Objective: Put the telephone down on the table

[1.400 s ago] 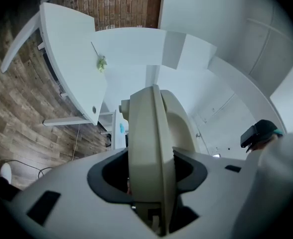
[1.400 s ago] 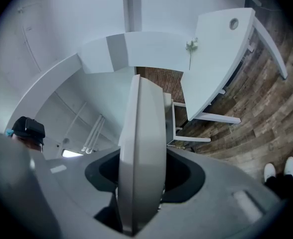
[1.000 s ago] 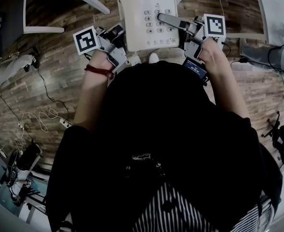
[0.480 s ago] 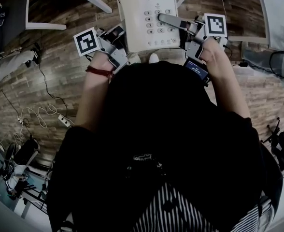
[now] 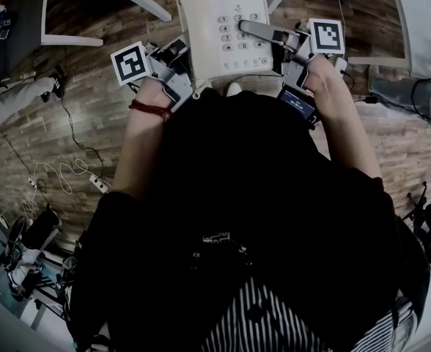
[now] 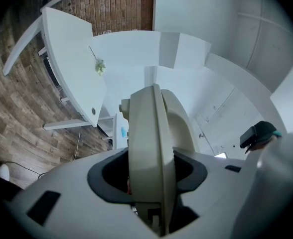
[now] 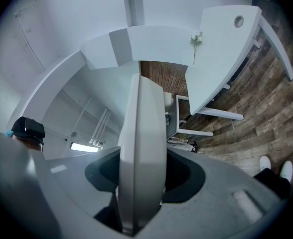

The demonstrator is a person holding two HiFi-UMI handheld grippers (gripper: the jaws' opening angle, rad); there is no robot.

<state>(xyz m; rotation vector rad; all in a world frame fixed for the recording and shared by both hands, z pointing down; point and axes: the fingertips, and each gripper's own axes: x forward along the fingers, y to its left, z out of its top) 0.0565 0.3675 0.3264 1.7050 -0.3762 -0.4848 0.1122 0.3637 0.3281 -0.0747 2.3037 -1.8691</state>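
My left gripper and right gripper each pinch an edge of the telephone, in the air short of the table; if either grip slips on that thin edge, it could drop short of the table

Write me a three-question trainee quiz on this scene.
1. True or false: the phone rests on a table.
2. Which gripper clamps the phone? A) left only B) right only C) both
3. Fill in: the floor seen past the phone is made of ____.

Key
1. False: it is held in the air.
2. C: the left gripper and the right gripper each clamp one edge.
3. Wood.
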